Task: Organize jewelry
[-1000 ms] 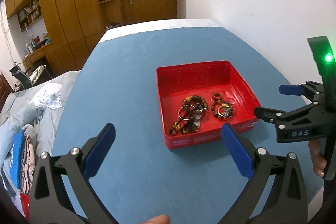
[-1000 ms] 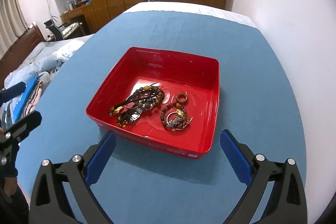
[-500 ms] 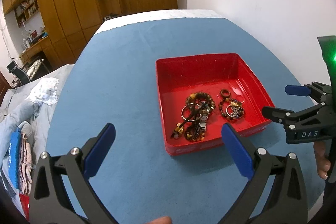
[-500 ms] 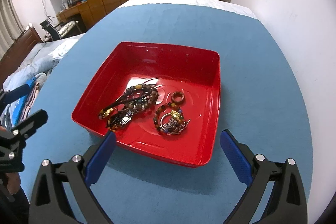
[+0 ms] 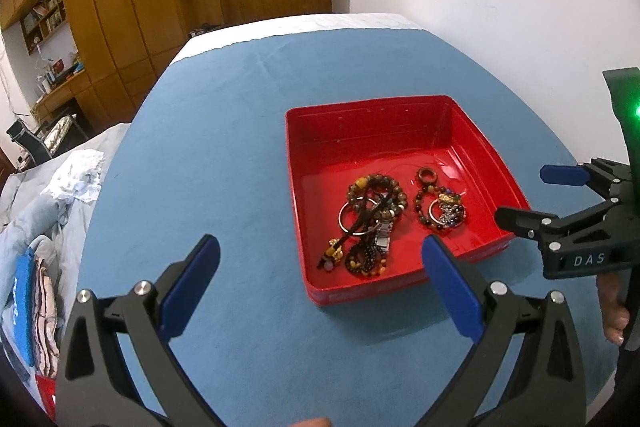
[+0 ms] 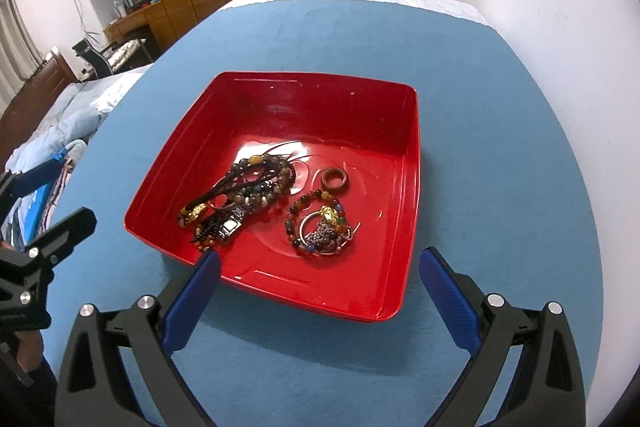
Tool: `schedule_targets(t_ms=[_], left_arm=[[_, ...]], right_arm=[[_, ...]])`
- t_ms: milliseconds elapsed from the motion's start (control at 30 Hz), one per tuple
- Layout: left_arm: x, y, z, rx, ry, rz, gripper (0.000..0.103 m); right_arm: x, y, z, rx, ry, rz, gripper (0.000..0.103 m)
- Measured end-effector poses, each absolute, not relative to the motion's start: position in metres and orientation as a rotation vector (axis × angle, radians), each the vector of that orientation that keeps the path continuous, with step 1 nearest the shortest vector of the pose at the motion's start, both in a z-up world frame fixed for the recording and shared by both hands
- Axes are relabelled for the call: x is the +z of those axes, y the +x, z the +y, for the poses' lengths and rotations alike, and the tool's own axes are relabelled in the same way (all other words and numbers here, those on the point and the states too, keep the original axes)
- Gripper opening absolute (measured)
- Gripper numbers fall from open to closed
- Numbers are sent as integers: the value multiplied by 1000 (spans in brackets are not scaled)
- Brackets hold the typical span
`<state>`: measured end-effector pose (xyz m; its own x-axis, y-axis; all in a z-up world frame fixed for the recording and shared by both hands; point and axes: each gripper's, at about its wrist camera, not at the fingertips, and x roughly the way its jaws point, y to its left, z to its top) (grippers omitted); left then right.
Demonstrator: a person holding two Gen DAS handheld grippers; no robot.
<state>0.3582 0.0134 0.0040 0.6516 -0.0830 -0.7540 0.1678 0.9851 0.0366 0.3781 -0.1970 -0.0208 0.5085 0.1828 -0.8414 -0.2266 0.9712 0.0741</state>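
A square red plastic tray (image 6: 404, 187) sits on the blue cloth-covered table (image 6: 500, 115). Inside, a dark tangle of beaded bracelets (image 6: 240, 199) runs diagonally, beside a round multicoloured bead bracelet (image 6: 316, 227) and small brown wooden ring (image 6: 334, 181). Right gripper (image 6: 320, 291) and left gripper (image 5: 320, 275) hover before the tray, jaws spread wide, holding nothing.

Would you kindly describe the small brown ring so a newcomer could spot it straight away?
On the blue tablecloth sits a red tray holding jewelry. The brown ring lies by itself on the tray floor, just beyond the multicoloured bead bracelet. Unlike the beaded pieces around it, it is one plain, thick, solid band.
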Motion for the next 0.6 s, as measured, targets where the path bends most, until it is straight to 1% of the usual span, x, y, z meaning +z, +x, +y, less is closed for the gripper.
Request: schedule_targets(t_ms=[600], left_arm=[[-2, 365, 9, -164, 96, 852, 100]], right_arm=[[-29, 378, -198, 240, -45, 1014, 99]])
